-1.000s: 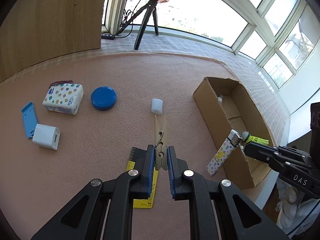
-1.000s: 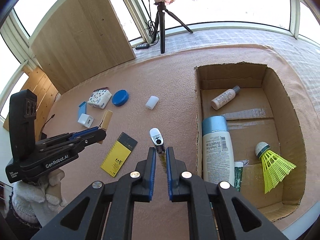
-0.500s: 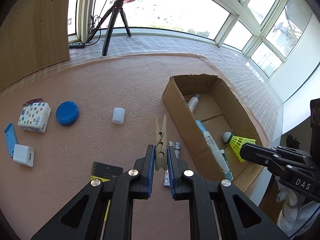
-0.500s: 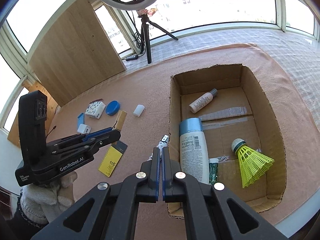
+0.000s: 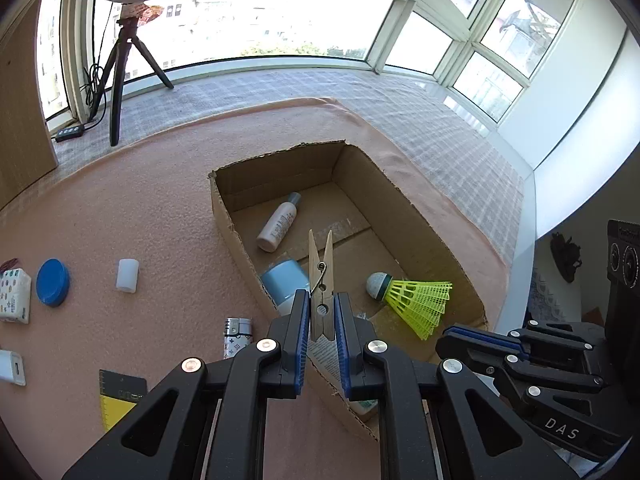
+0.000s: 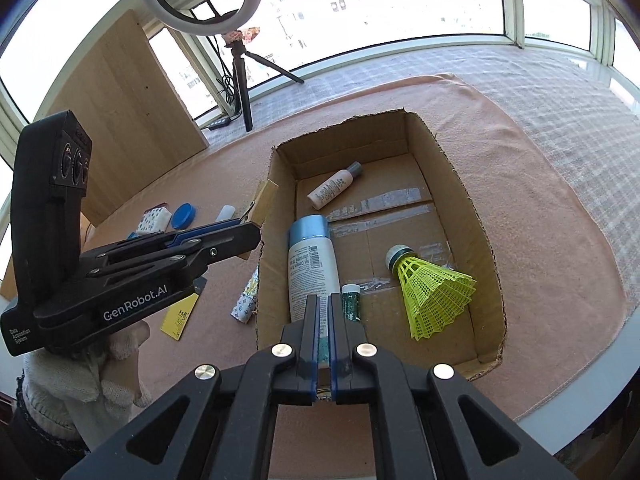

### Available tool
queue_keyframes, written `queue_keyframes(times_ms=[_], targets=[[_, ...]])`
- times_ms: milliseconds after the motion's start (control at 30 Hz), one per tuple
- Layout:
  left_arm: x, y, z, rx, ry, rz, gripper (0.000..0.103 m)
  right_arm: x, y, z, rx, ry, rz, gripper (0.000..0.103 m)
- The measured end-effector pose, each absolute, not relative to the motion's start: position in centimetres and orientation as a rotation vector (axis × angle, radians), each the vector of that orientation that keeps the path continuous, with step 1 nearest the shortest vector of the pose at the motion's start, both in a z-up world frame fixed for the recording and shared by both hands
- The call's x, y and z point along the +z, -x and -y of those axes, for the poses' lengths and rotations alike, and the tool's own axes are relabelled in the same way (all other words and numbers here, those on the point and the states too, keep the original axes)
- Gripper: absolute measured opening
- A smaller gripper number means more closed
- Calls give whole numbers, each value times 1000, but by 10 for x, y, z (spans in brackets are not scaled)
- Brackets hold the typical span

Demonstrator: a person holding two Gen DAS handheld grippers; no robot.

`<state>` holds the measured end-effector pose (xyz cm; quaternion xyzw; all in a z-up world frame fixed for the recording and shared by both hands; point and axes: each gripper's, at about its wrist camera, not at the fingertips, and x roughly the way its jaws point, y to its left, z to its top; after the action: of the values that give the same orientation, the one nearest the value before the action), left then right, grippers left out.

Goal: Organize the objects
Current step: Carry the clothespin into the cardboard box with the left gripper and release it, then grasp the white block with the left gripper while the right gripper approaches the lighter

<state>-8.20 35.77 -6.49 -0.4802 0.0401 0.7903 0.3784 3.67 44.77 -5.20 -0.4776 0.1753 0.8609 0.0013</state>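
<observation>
We see left gripper [image 5: 322,312] clamped on clothespin [image 5: 320,276] above cardboard box [image 5: 420,220]; right gripper [image 6: 323,320] nearly closed, empty.

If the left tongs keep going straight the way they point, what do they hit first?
Probably the big bottle's blue cap inside the cardboard box: the left tongs, holding the clothespin, aim over its near wall. Depth is uncertain.

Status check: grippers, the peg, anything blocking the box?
Left gripper shut on clothespin, over cardboard box. Right gripper shut, empty. Drop zone unobstructed.
</observation>
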Motion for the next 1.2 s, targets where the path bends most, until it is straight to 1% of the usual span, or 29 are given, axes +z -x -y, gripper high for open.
queue_keyframes(times_ms=[133,167,233,267,300,367,467,767,933,1067,1200], targets=[[-64,79,-367,2006,1225,-107,13,-54,-42,-454,2685,1499,-559,5],[-64,79,-367,2000,1226,-101,14,-54,-42,-455,2681,1497,-559,7],[-64,81,-366,1994,1245,-92,36,-55,-44,-456,2679,1492,-571,26],[-63,81,-364,2002,1242,-85,56,-55,-45,-456,2684,1485,-589,49],[-62,81,-362,2011,1234,-83,62,-54,-46,-456,2696,1470,-611,61],[-60,82,-357,2023,1226,-85,62,-52,-49,-454,2732,1432,-651,62],[-58,85,-349,2038,1227,-76,62,-51,-47,-447,2750,1445,-643,63],[-59,93,-313,2084,1245,-46,62,-54,-44,-429,2771,1465,-690,64],[-65,100,-283,2120,1270,-36,62,-55,-41,-414,2789,1488,-727,63],[-74,108,-252,2156,1306,-44,62,-53,-39,-396,2802,1506,-692,63],[-82,118,-223,2182,1335,-70,62,-56,-35,-378,2801,1534,-730,63]])
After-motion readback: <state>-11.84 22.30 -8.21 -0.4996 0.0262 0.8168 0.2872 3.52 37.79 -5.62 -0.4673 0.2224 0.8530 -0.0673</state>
